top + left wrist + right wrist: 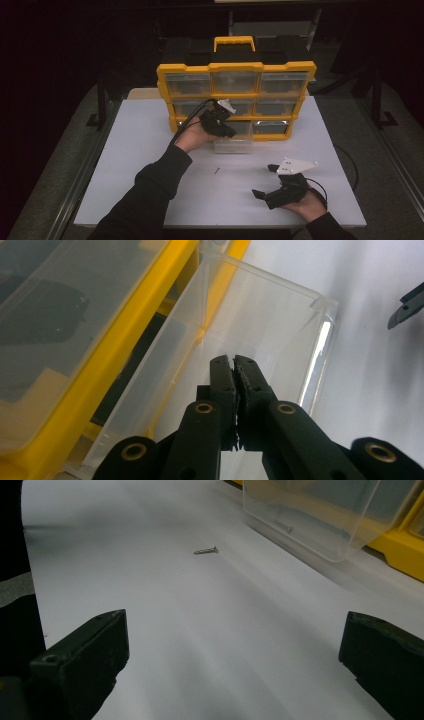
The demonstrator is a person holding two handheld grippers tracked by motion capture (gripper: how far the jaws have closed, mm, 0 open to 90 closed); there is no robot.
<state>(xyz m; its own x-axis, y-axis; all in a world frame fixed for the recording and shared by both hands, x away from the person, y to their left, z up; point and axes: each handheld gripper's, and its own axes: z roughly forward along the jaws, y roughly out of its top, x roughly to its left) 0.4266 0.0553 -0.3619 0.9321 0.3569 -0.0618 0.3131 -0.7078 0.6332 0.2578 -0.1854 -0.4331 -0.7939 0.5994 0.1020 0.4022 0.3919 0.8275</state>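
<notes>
A yellow organiser cabinet [186, 69] with clear drawers stands at the back of the white table [145, 150]. Its bottom middle clear drawer [233, 145] is pulled out. My left gripper [230, 132] hangs over that drawer [280, 315], its jaws [234, 363] pressed together with nothing visible between them. A small screw [217, 170] lies on the table in front of the drawer. My right gripper [265, 181] rests near the front right, jaws wide open and empty [232, 670]. Ahead of it lie the screw [205, 551] and the drawer [320, 515], where another thin screw [283, 527] shows through the wall.
The cabinet's yellow frame [125, 340] runs along the left of the left gripper view, with closed drawers [235, 82] above. A tip of the right gripper [406, 310] shows at that view's right edge. Bare table lies left of the left forearm [150, 190].
</notes>
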